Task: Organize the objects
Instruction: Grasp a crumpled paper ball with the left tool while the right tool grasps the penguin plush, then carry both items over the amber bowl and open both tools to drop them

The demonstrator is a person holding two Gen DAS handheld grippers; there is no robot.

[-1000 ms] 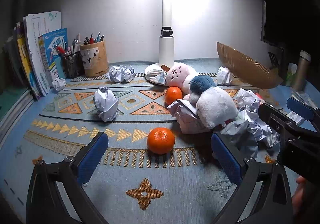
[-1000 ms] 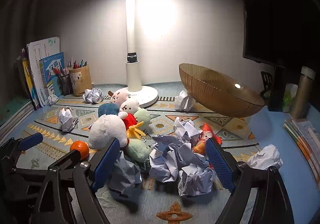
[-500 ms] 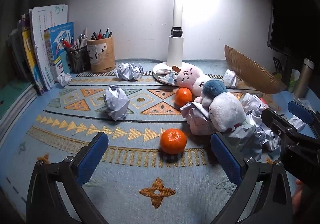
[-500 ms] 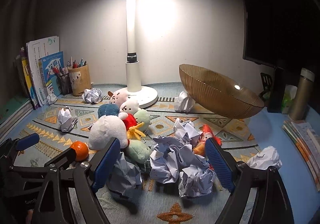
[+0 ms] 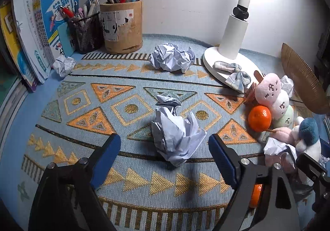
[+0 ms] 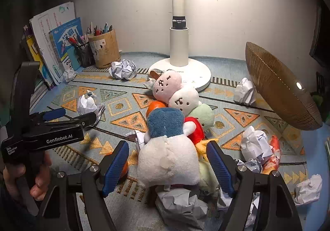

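Note:
A crumpled paper ball (image 5: 177, 136) lies on the patterned mat (image 5: 127, 181), between the blue pads of my left gripper (image 5: 165, 148). Its jaws are closing, with gaps still on both sides of the paper. In the right wrist view this gripper (image 6: 74, 115) is at the left, held by a hand (image 6: 39, 179). My right gripper (image 6: 167, 148) straddles a white plush with a blue hat (image 6: 167, 158). Its jaws are closing too, and the pads stand just clear of the plush. A pink, white and green plush (image 6: 177, 94) and an orange (image 6: 156, 106) lie behind it.
Several more paper balls are scattered about, such as one (image 5: 172, 59) near the white lamp base (image 6: 179, 70). A tilted wicker bowl (image 6: 278, 86) stands at the right. Pen holders (image 5: 121, 26) and books (image 5: 31, 24) line the back left. Another orange (image 6: 124, 167) sits behind my right gripper's left finger.
My left gripper moved left from the near orange to the paper ball and narrowed. My right gripper swung left from the paper pile to the white plush, and its jaws narrowed.

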